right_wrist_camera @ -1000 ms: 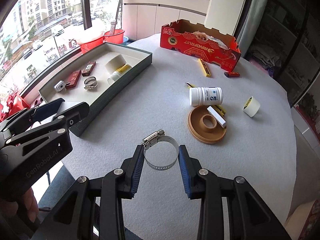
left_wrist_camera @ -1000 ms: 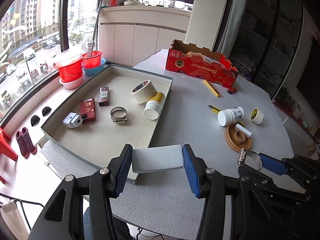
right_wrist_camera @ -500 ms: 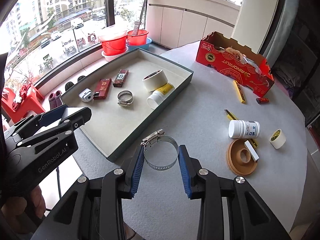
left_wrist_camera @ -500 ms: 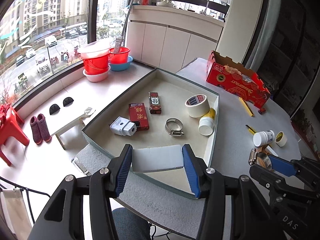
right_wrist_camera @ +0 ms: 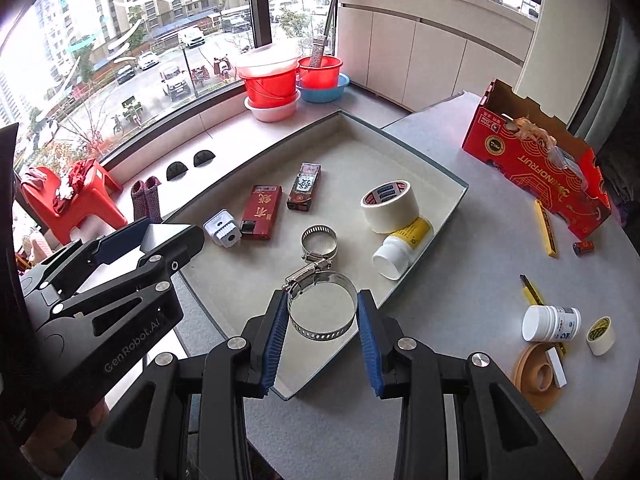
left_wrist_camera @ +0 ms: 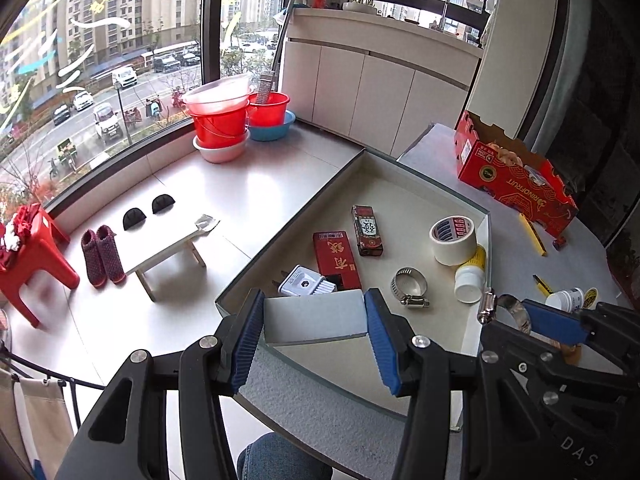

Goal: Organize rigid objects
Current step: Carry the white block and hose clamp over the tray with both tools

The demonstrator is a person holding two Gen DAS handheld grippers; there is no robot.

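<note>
Big grey counter (right_wrist_camera: 460,208) with a shallow tray (right_wrist_camera: 424,160) on it, holding a tape roll (right_wrist_camera: 390,206), a red box (right_wrist_camera: 261,216) and a small hose clamp (right_wrist_camera: 319,240). Left gripper (left_wrist_camera: 315,342) has its jaws clamped on a white block (left_wrist_camera: 315,314) over the tray's near corner. Right gripper (right_wrist_camera: 322,334) jaws pinch a larger hose clamp (right_wrist_camera: 323,306) above the tray's near edge.

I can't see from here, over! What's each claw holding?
Left gripper shut on white flat block. Right gripper shut on metal hose clamp. Both over grey tray.
</note>
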